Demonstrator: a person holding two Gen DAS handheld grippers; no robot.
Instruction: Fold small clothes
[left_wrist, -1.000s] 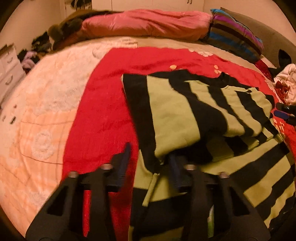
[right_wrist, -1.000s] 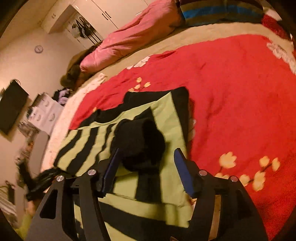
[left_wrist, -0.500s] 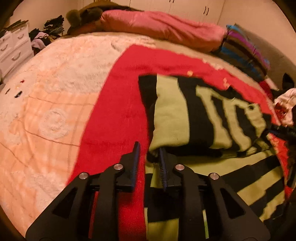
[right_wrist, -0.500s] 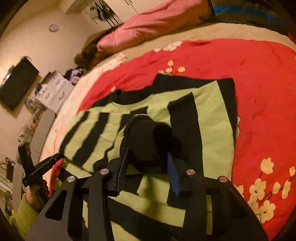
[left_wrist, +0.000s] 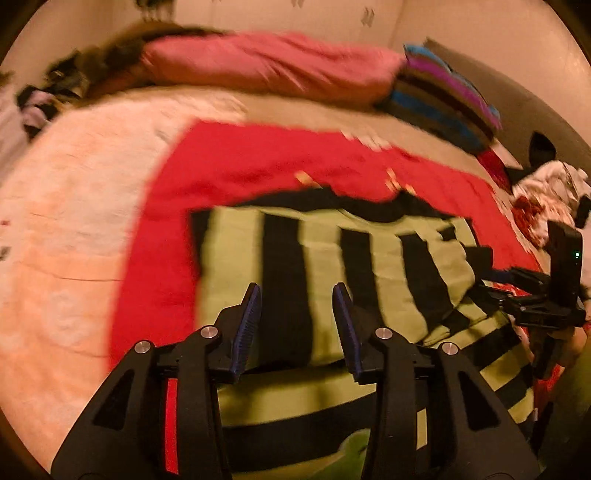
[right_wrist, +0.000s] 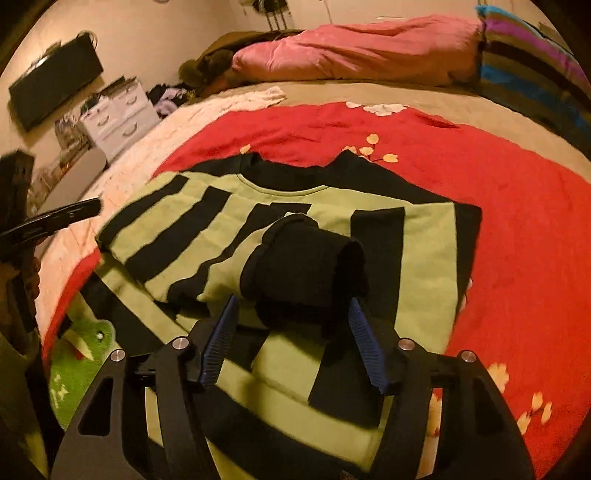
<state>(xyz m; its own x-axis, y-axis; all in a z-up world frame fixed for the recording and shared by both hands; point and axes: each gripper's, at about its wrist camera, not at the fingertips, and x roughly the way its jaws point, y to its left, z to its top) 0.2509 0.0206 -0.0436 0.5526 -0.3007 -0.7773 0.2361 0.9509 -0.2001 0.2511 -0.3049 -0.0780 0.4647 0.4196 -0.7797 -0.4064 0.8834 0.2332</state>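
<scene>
- The green-and-black striped knit sweater (right_wrist: 280, 229) lies on the red floral blanket (right_wrist: 517, 206) on the bed, its sleeves folded across the body to make a narrow shape.
- Our right gripper (right_wrist: 291, 332), angled down at the near side, straddles the rolled black cuff (right_wrist: 306, 273); its fingers are opening, pads clear of it.
- Our left gripper (left_wrist: 297, 328), also tilted down, hovers over the folded left part, fingers opening with nothing between them.
</scene>
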